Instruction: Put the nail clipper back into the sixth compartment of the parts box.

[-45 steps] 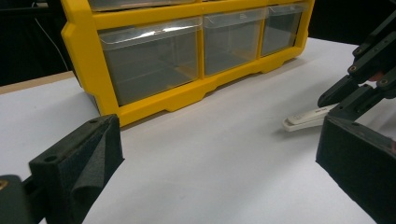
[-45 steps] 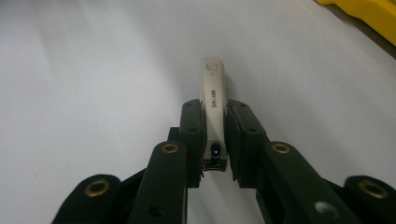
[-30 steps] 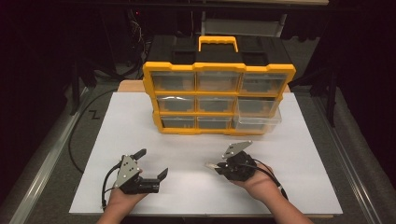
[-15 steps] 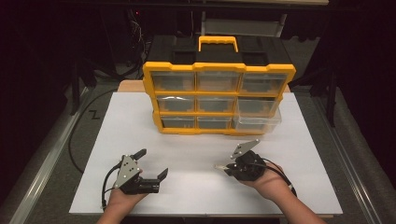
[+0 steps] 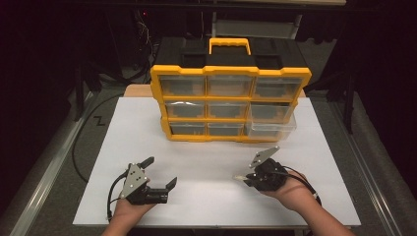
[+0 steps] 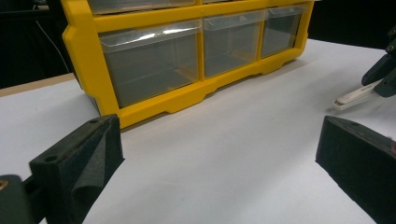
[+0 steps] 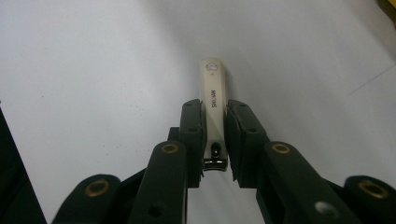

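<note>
Right claw (image 7: 215,140) is pinching a cream-white metal nail clipper (image 7: 213,105) just above the white counter (image 5: 206,162), near the yellow 9-drawer plastic organizer (image 5: 231,105). Left claw (image 5: 160,172) is resting spread, holding nothing.

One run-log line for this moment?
right tongs: shut on cream nail clipper | left tongs: open, empty | yellow drawer organiser: one clear drawer out

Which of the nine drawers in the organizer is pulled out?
The bottom-right drawer of the yellow organizer, in the high view. Its clear front juts forward past the frame, while the other eight sit flush.
</note>
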`<state>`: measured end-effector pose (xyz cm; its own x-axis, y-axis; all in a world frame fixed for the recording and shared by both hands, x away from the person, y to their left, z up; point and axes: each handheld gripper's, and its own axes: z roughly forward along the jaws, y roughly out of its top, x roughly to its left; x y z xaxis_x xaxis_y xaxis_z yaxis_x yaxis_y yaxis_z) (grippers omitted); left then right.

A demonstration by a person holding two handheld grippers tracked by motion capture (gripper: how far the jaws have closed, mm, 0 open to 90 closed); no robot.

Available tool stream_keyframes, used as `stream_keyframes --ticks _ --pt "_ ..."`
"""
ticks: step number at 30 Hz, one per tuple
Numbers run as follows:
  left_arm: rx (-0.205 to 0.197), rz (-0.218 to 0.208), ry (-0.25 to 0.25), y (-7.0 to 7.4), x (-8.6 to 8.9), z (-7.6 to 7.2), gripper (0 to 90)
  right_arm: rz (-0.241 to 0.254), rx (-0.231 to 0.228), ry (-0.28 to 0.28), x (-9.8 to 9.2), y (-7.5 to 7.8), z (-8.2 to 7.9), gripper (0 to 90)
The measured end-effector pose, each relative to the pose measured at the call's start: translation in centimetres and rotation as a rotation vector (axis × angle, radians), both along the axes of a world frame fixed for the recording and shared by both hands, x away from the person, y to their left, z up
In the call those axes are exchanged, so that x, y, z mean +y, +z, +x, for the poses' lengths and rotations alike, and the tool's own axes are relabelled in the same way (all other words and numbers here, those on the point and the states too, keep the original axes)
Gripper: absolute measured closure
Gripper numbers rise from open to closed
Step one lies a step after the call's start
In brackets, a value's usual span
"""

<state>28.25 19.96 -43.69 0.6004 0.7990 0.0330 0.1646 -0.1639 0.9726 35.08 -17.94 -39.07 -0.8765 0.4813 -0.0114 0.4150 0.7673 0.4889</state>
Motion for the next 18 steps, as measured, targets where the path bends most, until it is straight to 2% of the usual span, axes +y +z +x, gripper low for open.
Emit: stream_keyframes --ticks 10,18 --pt "0.000 0.000 0.000 0.00 0.02 0.02 1.4 -0.043 0.013 0.010 -0.65 0.35 -0.10 79.5" --pt "0.000 0.000 0.000 0.01 0.05 0.01 1.4 -0.098 0.029 0.043 -1.06 1.03 -0.05 79.5"
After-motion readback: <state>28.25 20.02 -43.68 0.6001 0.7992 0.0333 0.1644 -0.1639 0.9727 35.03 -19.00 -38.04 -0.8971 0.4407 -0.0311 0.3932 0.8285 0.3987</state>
